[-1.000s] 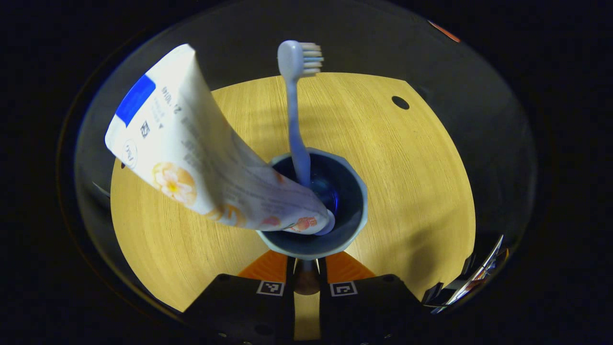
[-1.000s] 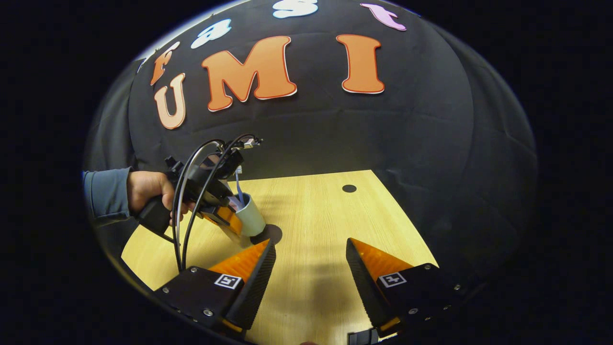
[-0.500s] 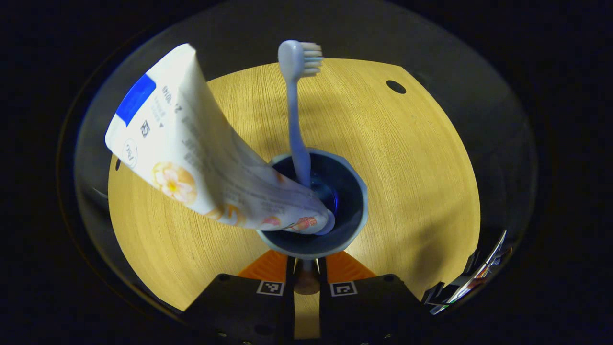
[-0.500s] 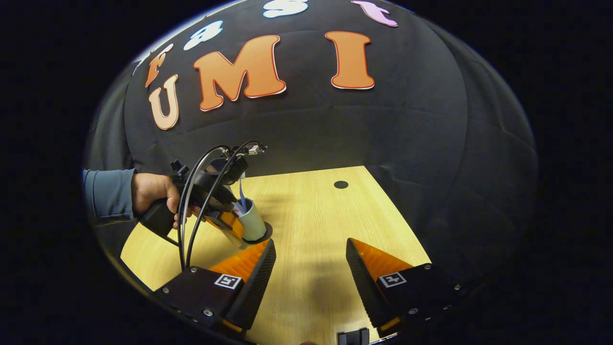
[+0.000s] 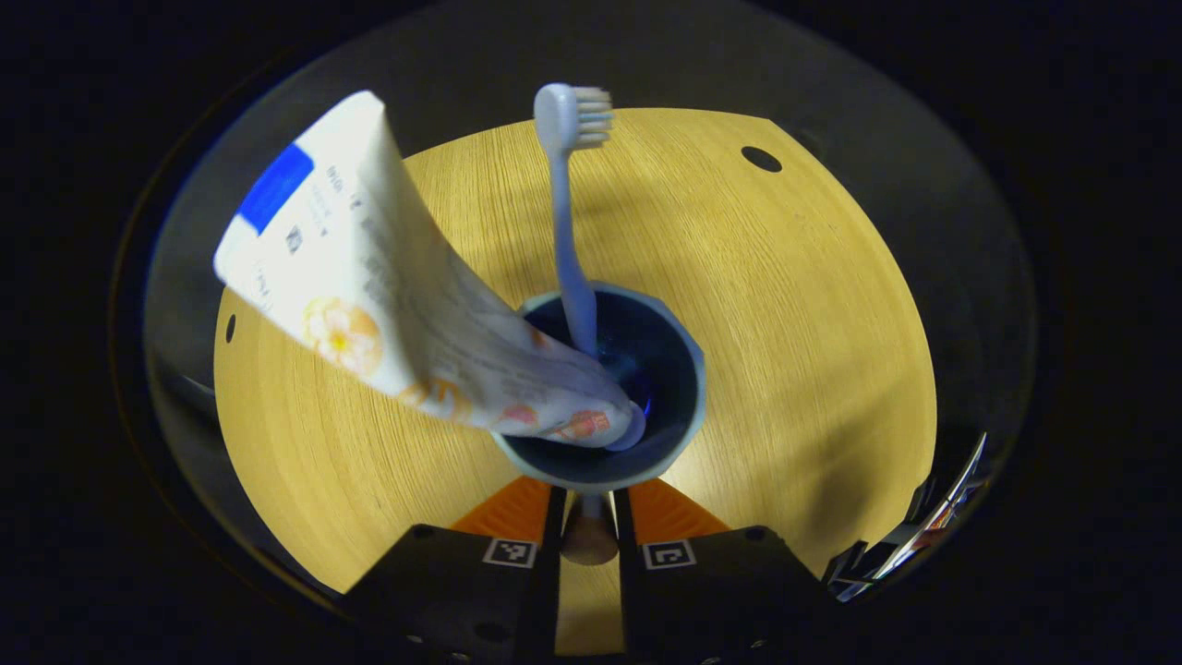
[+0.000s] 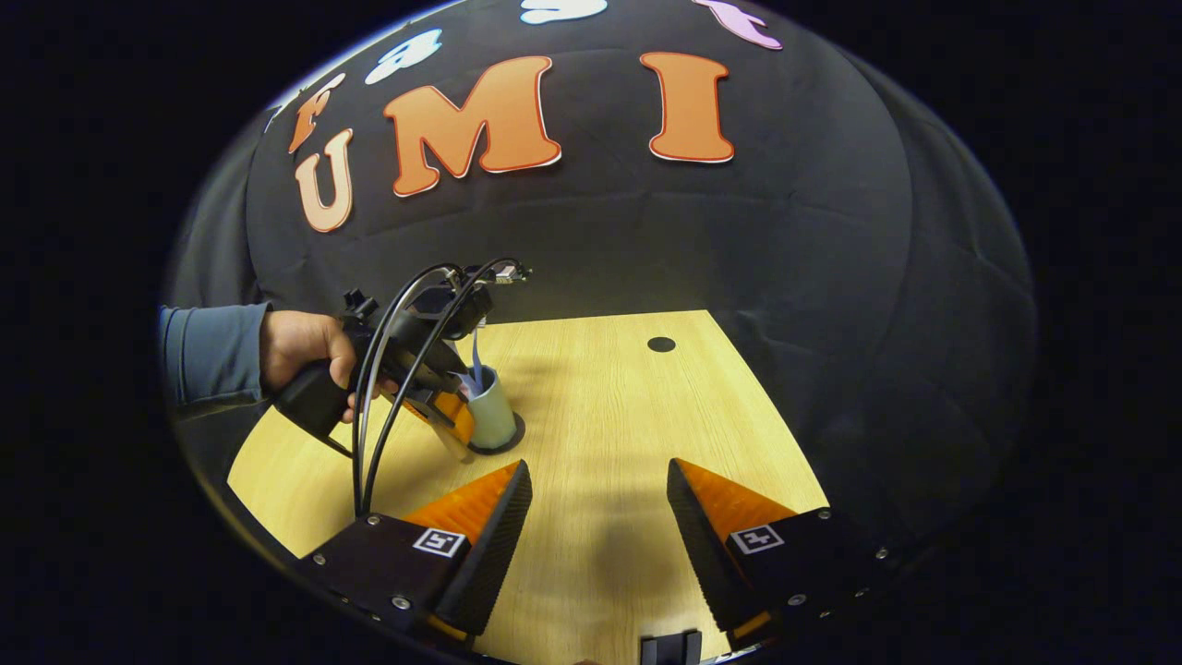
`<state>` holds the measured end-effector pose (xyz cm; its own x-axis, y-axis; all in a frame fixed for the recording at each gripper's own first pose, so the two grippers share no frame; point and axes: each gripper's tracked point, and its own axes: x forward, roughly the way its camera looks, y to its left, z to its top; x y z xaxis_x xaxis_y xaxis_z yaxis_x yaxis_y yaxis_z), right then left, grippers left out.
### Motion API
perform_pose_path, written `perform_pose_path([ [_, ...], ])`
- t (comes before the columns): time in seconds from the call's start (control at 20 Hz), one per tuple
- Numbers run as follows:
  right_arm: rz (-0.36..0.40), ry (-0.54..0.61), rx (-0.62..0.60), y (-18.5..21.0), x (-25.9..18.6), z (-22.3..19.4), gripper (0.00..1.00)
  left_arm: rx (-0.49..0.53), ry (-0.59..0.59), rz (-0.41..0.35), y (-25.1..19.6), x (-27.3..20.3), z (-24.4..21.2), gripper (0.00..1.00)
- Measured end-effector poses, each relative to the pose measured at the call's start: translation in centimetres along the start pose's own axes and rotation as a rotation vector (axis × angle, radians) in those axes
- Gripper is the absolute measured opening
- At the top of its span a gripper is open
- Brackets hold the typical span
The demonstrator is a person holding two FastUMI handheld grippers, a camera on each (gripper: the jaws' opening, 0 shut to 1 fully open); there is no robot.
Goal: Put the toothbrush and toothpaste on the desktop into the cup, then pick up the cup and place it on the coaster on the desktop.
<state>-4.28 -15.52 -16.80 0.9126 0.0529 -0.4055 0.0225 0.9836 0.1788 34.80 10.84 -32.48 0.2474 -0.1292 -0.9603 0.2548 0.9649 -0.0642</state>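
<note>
In the left gripper view, the left claw (image 5: 588, 503) is clenched on the near wall of the cup (image 5: 600, 466), toothpaste tube (image 5: 397, 296) leaning left and toothbrush (image 5: 572, 212) upright inside. The right gripper view shows the cup's base apparently seated on the dark coaster (image 6: 513, 436) on the table (image 6: 628, 416). The right claw (image 6: 598, 517), well nearer the camera, hangs released, so letting go falls to the left.

You have one cup (image 5: 679, 406), one toothbrush (image 5: 565, 203), one toothpaste tube (image 5: 369, 286), one coaster (image 6: 511, 441), two grippers, and two holes in the desktop (image 5: 813, 305).
</note>
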Motion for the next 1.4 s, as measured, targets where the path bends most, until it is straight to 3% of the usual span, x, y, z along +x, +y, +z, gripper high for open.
perform_pose_path([
  [0.05,0.003,-0.001,-0.005,0.2,0.0,0.1,0.89,0.001,-0.021,-0.007,0.1,-0.4,0.3,0.33],
  [0.2,0.013,-0.01,-0.024,0.9,-0.1,0.5,0.89,0.029,-0.099,0.001,1.0,-1.1,0.9,0.71],
  [0.35,0.031,-0.038,-0.048,1.9,-0.2,1.7,0.89,0.005,-0.185,-0.059,0.9,-2.8,0.6,0.77],
  [0.5,0.048,-0.084,-0.084,3.0,-0.4,3.2,0.89,-0.024,-0.305,-0.066,2.3,-5.4,0.9,0.86],
  [0.6,0.086,-0.102,-0.108,4.3,-0.3,3.7,0.89,-0.05,-0.424,-0.023,4.0,-7.6,1.1,0.9],
  [0.65,0.099,-0.111,-0.125,4.9,-0.2,4.0,0.89,-0.053,-0.481,0.006,0.6,-7.9,3.3,0.96],
  [0.7,0.113,-0.123,-0.142,5.5,-0.1,4.3,0.89,-0.054,-0.526,0.033,5.6,-10.0,1.1,0.99],
  [0.9,0.176,-0.171,-0.201,8.0,-0.1,5.4,0.89,-0.091,-0.697,0.093,7.2,-11.1,0.3,0.99],
  [1.15,0.235,-0.256,-0.257,10.5,-0.3,7.3,0.89,-0.107,-0.949,0.209,11.1,-17.0,-2.2,0.98],
  [1.4,0.267,-0.363,-0.251,11.7,-1.1,9.8,0.89,-0.14,-1.072,0.308,14.3,-21.8,-4.5,0.98],
])
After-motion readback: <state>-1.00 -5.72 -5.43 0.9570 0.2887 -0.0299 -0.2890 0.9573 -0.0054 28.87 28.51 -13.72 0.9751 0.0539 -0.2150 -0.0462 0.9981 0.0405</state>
